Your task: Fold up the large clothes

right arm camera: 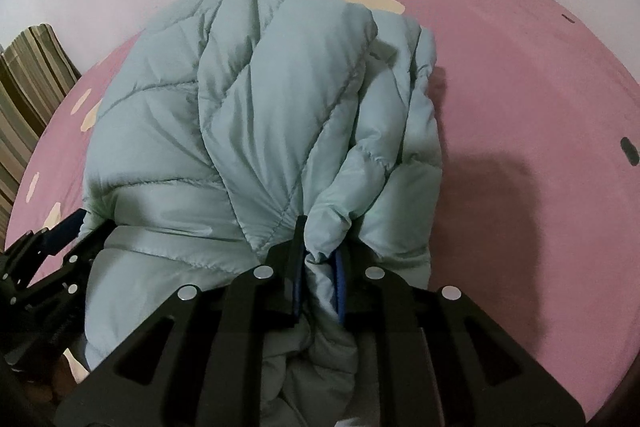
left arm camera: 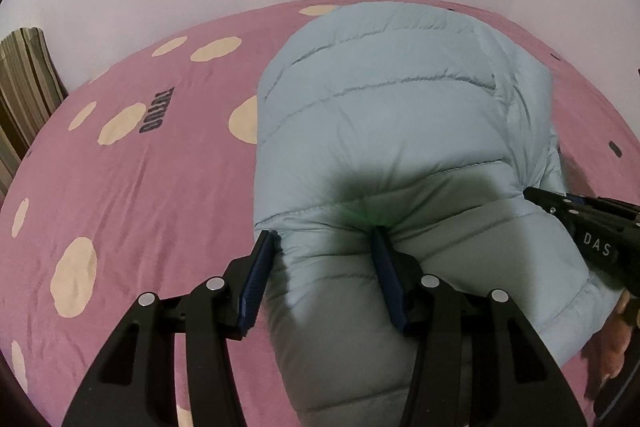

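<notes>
Our left gripper (left arm camera: 324,241) and right gripper (right arm camera: 320,251) are black, with blue pads (left arm camera: 256,275), silver screws (left arm camera: 430,281), white "DAS" lettering.

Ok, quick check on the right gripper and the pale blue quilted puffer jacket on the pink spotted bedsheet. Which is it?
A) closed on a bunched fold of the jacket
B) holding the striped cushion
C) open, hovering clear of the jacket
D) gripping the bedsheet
A: in the right wrist view the right gripper has its blue pads pinched onto a gathered fold of the pale blue quilted puffer jacket, above the pink spotted bedsheet.
</notes>
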`<state>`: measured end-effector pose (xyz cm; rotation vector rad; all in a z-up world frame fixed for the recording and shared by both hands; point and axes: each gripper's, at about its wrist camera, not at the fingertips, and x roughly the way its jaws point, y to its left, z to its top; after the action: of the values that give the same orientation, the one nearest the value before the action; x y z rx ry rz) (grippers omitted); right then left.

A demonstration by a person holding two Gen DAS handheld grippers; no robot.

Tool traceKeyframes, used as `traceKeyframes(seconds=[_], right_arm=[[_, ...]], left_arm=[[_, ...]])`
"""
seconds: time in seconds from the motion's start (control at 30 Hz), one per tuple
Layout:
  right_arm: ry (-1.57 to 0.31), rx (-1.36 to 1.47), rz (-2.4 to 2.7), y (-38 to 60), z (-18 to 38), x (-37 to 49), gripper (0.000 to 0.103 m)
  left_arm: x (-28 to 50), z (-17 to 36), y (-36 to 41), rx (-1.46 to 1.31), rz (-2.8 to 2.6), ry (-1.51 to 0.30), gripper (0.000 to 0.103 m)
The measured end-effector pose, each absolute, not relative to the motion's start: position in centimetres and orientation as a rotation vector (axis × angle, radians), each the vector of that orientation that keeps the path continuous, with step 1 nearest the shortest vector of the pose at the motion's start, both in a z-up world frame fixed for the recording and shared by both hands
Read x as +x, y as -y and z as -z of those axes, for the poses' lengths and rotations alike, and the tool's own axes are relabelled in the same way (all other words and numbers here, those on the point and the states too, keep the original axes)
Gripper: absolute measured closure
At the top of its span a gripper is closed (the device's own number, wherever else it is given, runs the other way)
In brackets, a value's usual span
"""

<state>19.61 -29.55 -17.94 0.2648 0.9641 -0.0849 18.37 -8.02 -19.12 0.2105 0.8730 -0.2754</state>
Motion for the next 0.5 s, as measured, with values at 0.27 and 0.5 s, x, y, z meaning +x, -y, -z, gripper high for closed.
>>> traceKeyframes(seconds=[0.27, 0.5], right_arm=[[-0.928, 0.274, 0.098, 29.0, 15.5, 18.3, 0.074], [-0.855, 0.253, 0.065, 28.4, 11.7, 16.0, 0.074]], left_arm=[[17.9, 17.9, 7.5, 0.188, 0.269, -0.855, 0.053], [16.9, 14.8, 6.4, 0.112, 0.269, -0.785, 0.053]])
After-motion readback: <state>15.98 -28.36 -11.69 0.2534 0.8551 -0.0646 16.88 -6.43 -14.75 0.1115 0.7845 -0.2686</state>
